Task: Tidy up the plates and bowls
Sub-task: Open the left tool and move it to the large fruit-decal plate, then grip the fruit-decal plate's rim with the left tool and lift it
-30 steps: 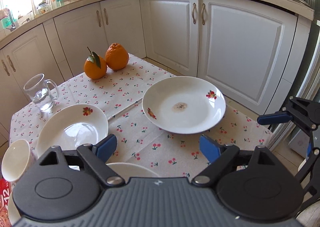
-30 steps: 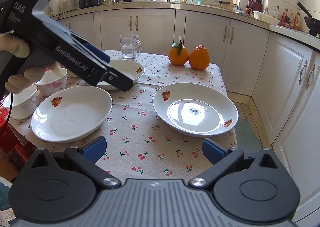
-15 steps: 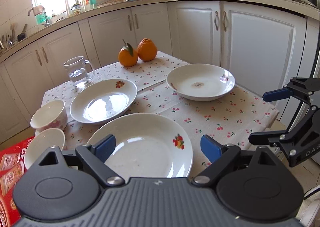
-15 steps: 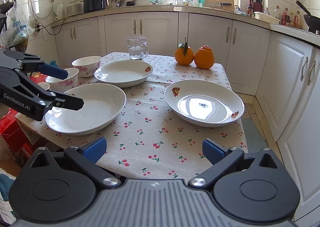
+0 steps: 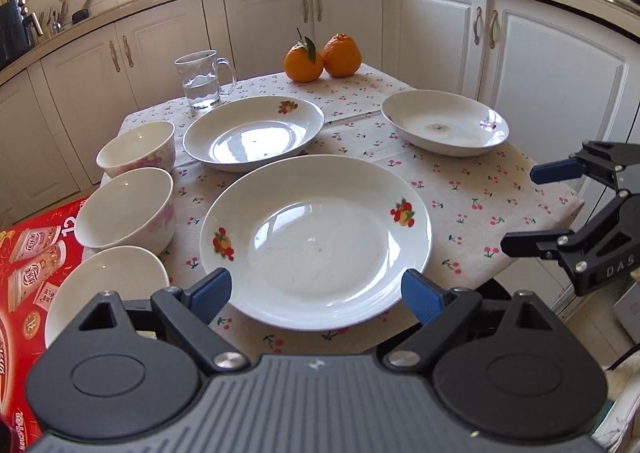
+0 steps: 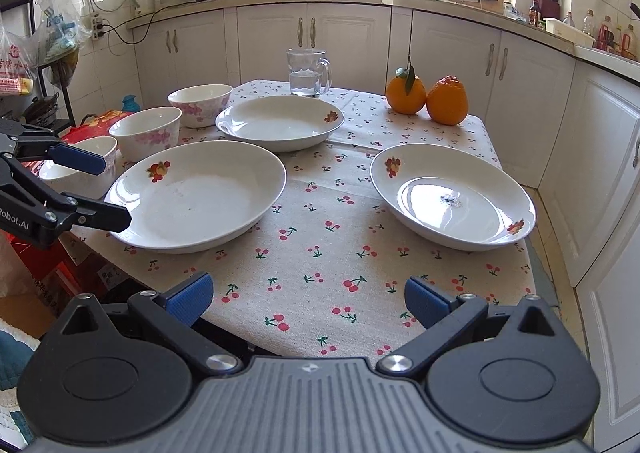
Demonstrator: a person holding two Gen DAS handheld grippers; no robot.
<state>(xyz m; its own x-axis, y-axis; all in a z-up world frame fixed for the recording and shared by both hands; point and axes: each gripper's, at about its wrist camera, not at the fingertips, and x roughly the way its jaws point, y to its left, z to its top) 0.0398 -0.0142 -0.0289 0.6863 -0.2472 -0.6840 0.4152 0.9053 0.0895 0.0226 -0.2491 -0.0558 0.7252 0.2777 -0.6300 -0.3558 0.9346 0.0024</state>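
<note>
- Your left tool (image 5: 316,295) hangs at the near edge of the counter (image 5: 460,189), its blue pads spread wide either side of the near plate (image 5: 316,241) — they hold nothing and do not touch the rim
- Your right tool (image 6: 308,299) is also spread apart and empty, over the cherry-print cloth (image 6: 320,253) at the counter's front edge, between the two front plates
- In the left wrist view the right tool shows at the right side, off the counter's corner; in the right wrist view the left tool shows at the left, one black finger in front of the near plate's rim — whether it touches, you cannot tell
- Three plates lie flat and apart on the cloth: the near plate at front left, a back plate (image 5: 254,133) behind it, and a right plate (image 5: 444,121) with a small brownish mark at its centre
- Three bowls stand in a row along the left edge: a far bowl (image 5: 138,149) and a middle bowl (image 5: 126,209), both with pink flower print, and a plain near bowl (image 5: 108,285) right at the edge
- A glass mug (image 5: 200,79) with water stands behind the back plate, and two oranges (image 5: 322,57) sit touching at the far side
- A red box (image 5: 32,253) lies below the counter's left edge
</note>
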